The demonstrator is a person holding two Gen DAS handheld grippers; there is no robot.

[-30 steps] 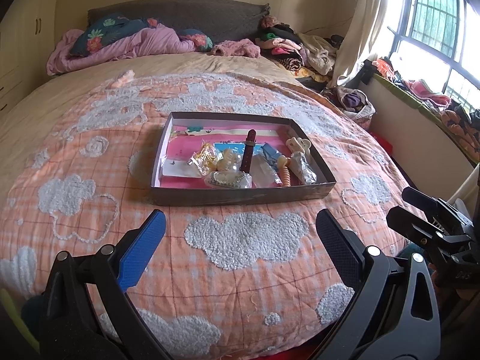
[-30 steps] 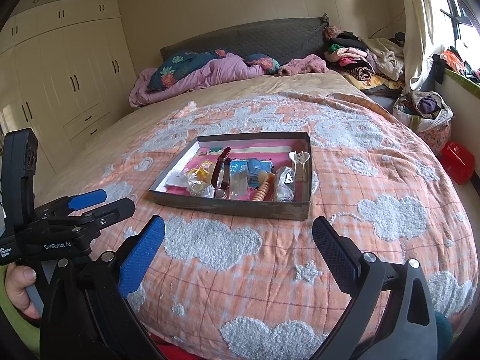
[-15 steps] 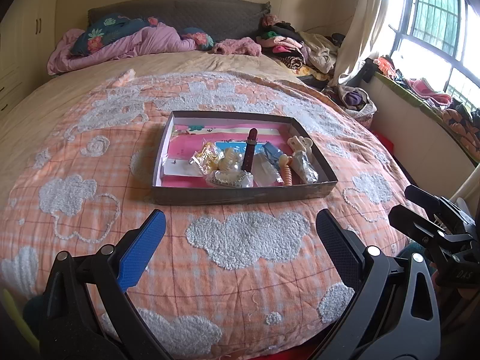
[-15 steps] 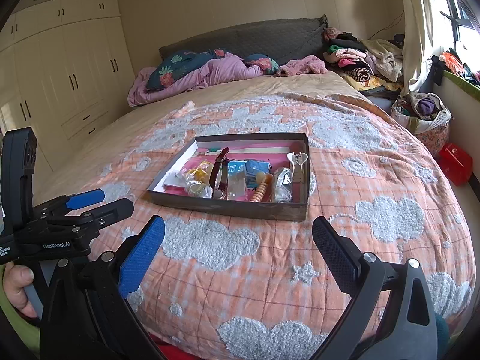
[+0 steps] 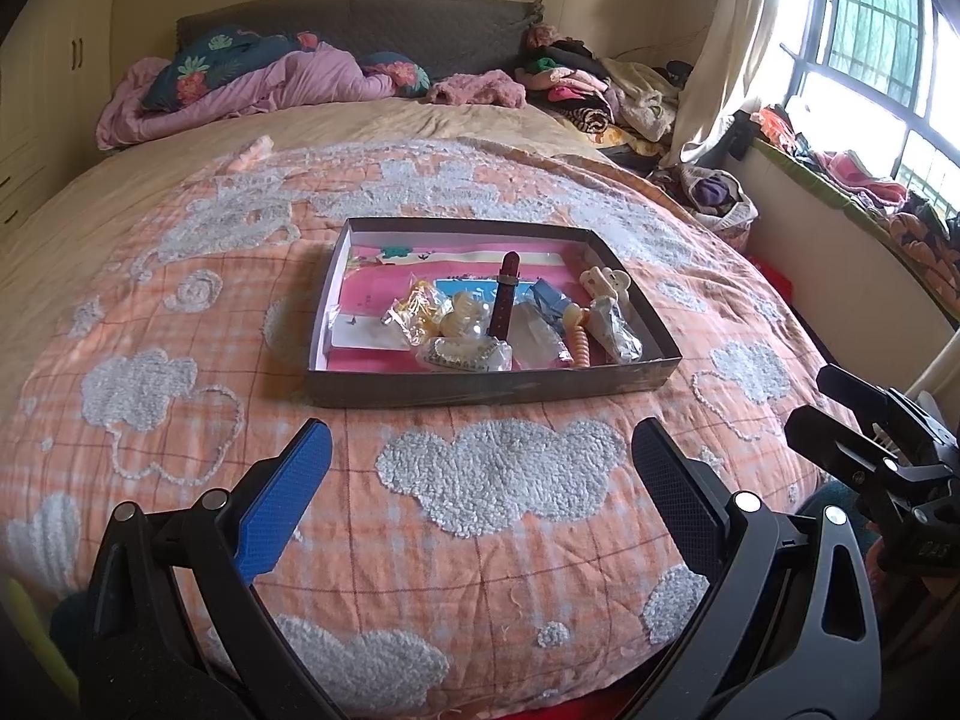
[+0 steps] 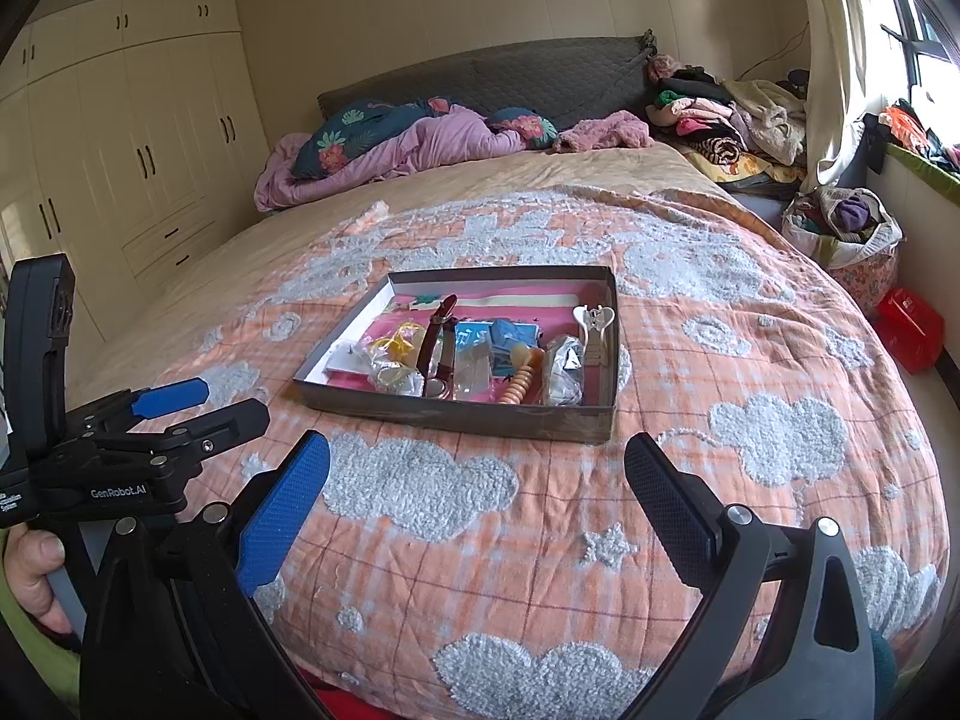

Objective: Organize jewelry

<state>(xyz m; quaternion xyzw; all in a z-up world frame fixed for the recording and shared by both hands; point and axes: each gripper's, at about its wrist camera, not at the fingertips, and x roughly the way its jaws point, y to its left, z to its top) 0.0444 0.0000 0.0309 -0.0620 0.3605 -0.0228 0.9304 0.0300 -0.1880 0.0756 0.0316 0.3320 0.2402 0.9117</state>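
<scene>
A shallow dark cardboard tray [image 5: 480,387] [image 6: 456,417] lies on the orange quilt in the middle of the bed. It holds jewelry: a maroon watch [image 5: 503,300] [image 6: 433,348], bagged pieces, an orange spiral hair tie [image 5: 579,348] [image 6: 521,387], a cream hair claw [image 5: 603,285] [image 6: 594,330] and a white card [image 5: 366,336]. My left gripper [image 5: 480,462] is open and empty, short of the tray's near wall. My right gripper [image 6: 477,471] is open and empty, also short of the tray. Each gripper shows at the edge of the other's view.
The quilt [image 5: 498,480] covers the bed's near half. Pillows and a purple blanket [image 5: 270,84] lie at the headboard. Piled clothes [image 5: 600,90] sit at the far right, a bag of clothes [image 6: 840,228] and a red box [image 6: 909,330] on the floor. Wardrobes [image 6: 120,150] stand left.
Both grippers have drifted slightly, so the tray sits a little lower in the views. Nothing was grasped or released.
</scene>
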